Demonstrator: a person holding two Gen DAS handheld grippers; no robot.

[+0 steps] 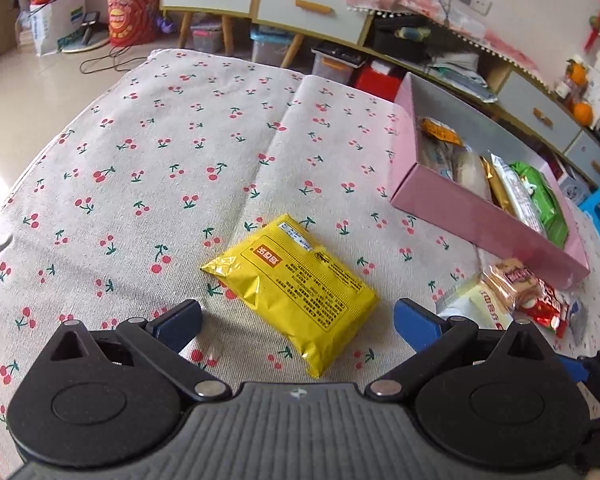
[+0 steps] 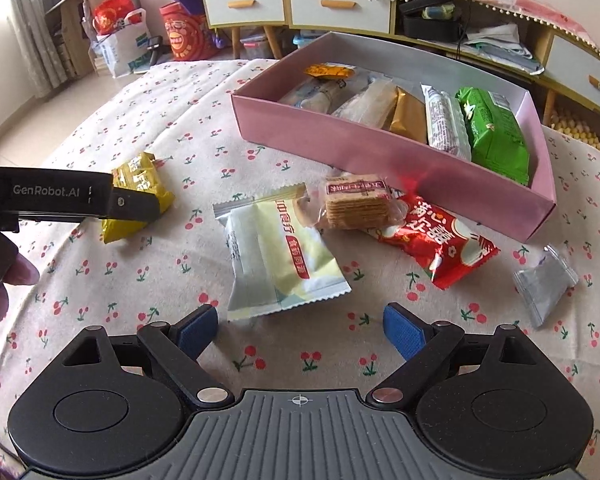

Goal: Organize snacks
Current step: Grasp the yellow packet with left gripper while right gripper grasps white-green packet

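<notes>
Left tool wide, hiding part of yellow packet; right tool wide.

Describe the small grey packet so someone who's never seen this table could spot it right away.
Start at the long pink cardboard box on the cherry-print tablecloth. Off its near right corner, apart from the other loose snacks, lies the small grey foil packet. It is the only plain silvery one; its nearest neighbour is the red wrapper.

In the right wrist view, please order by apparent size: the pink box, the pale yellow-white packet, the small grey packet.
1. Pink cardboard box.
2. Pale yellow-white foil packet.
3. Small grey foil packet, clearly smallest.
</notes>
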